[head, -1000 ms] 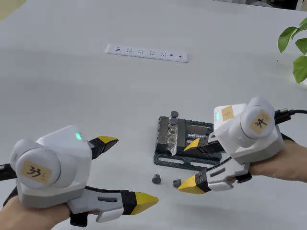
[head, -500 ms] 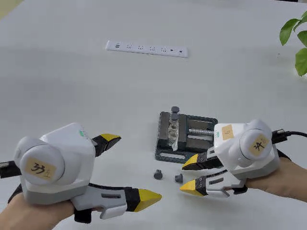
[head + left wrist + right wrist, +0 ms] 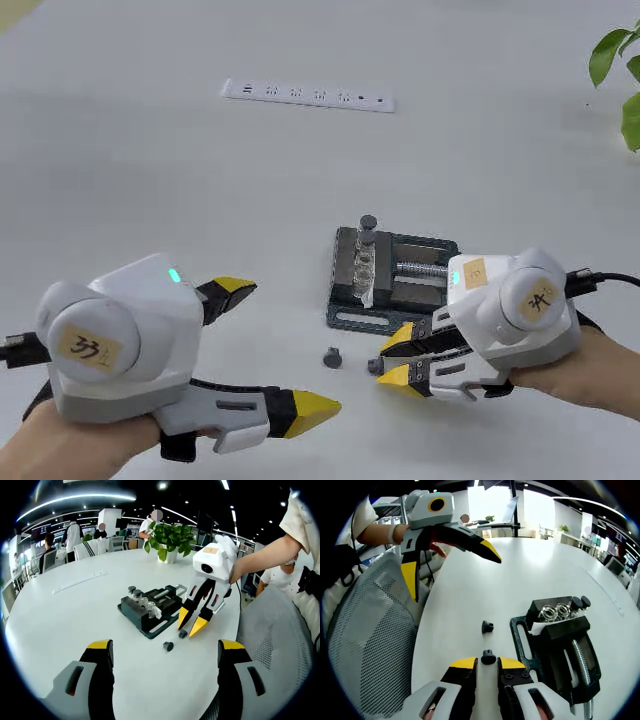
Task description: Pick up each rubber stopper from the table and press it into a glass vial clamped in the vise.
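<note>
- Now my right claw (image 3: pixel 393 357) is lower and nearer the table (image 3: pixel 150 180) than a second ago. Its jaws have drawn from a broad spread to a narrow gap.
- One rubber stopper (image 3: pixel 488 656) sits on the table right at those yellow tips, partly between them. I cannot tell whether the pads touch it.
- Half a second ago that stopper lay just off the tips toward 9 o'clock, so the claw has moved up to it.
- A second stopper (image 3: pixel 332 356) lies loose on the table just beyond the first, at 9 o'clock from it and about 7 o'clock from the vise (image 3: pixel 412 292). It has kept its place against the vise.
- My left claw (image 3: pixel 278 348) stays wide and empty, hovering well off at 8 o'clock from the vise with its tips toward 3 o'clock.
- Clear glass vials (image 3: pixel 362 266) stand in a row clamped in the vise. The two at the 12 o'clock end (image 3: pixel 368 224) already carry stoppers, and the nearer ones (image 3: pixel 555 611) are open.
- A white power strip (image 3: pixel 307 95) lies far out at 12 o'clock.
- Green plant leaves (image 3: pixel 620 55) show at 2 o'clock.
</note>
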`<control>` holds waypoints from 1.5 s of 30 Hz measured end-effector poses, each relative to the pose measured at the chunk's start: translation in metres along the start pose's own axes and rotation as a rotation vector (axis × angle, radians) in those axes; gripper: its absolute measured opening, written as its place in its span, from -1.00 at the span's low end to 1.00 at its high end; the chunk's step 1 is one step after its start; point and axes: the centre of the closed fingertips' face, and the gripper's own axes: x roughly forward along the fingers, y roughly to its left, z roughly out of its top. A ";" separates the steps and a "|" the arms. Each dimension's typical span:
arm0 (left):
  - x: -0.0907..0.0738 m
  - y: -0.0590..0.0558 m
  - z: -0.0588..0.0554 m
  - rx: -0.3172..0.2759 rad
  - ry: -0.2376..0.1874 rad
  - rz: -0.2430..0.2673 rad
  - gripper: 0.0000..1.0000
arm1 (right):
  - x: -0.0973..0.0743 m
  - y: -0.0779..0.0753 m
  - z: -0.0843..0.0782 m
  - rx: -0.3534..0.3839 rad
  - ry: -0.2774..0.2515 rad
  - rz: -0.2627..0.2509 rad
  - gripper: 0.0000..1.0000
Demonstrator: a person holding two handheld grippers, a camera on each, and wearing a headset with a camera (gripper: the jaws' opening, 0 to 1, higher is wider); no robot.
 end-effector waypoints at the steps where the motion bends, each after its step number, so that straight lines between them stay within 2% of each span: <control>1: 0.000 0.000 0.000 -0.001 0.001 0.000 0.69 | 0.000 0.000 0.000 -0.001 0.001 -0.002 -0.78; 21: 0.004 -0.003 -0.002 -0.012 0.003 -0.008 0.68 | -0.003 -0.002 0.001 -0.005 -0.006 -0.016 -0.85; 25: 0.010 -0.004 -0.004 -0.090 0.003 -0.022 0.60 | -0.014 -0.001 0.009 -0.039 -0.013 -0.040 -0.86; 26: 0.013 -0.005 -0.004 -0.139 0.001 -0.025 0.55 | -0.018 0.000 0.012 -0.049 -0.016 -0.045 -0.86; 28: 0.016 -0.005 -0.005 -0.193 0.007 -0.034 0.44 | -0.024 -0.001 0.016 -0.068 -0.020 -0.062 -0.86; 31: 0.025 -0.018 0.004 -0.292 -0.005 -0.080 0.24 | -0.037 0.004 0.027 -0.094 -0.040 -0.076 -0.86; 34: 0.030 -0.027 0.009 -0.357 0.009 -0.144 0.00 | -0.046 0.009 0.035 -0.120 -0.052 -0.083 -0.86; 36: 0.034 -0.033 0.013 -0.414 0.006 -0.183 -0.07 | -0.050 0.013 0.039 -0.131 -0.059 -0.080 -0.86; 38: 0.036 -0.038 0.018 -0.498 -0.012 -0.233 -0.13 | -0.054 0.016 0.042 -0.151 -0.065 -0.082 -0.86; 39: 0.036 -0.042 0.022 -0.566 -0.023 -0.277 -0.16 | -0.057 0.018 0.045 -0.153 -0.074 -0.081 -0.86; 40: 0.036 -0.043 0.025 -0.606 -0.038 -0.292 -0.19 | -0.059 0.020 0.047 -0.155 -0.081 -0.078 -0.86; 41: 0.036 -0.045 0.028 -0.664 -0.050 -0.329 -0.25 | -0.061 0.022 0.050 -0.164 -0.088 -0.078 -0.86; 44: 0.033 -0.045 0.035 -0.762 -0.097 -0.389 -0.35 | -0.067 0.026 0.056 -0.176 -0.108 -0.073 -0.86; 45: 0.032 -0.047 0.034 -0.774 -0.091 -0.406 -0.35 | -0.069 0.027 0.058 -0.180 -0.117 -0.075 -0.86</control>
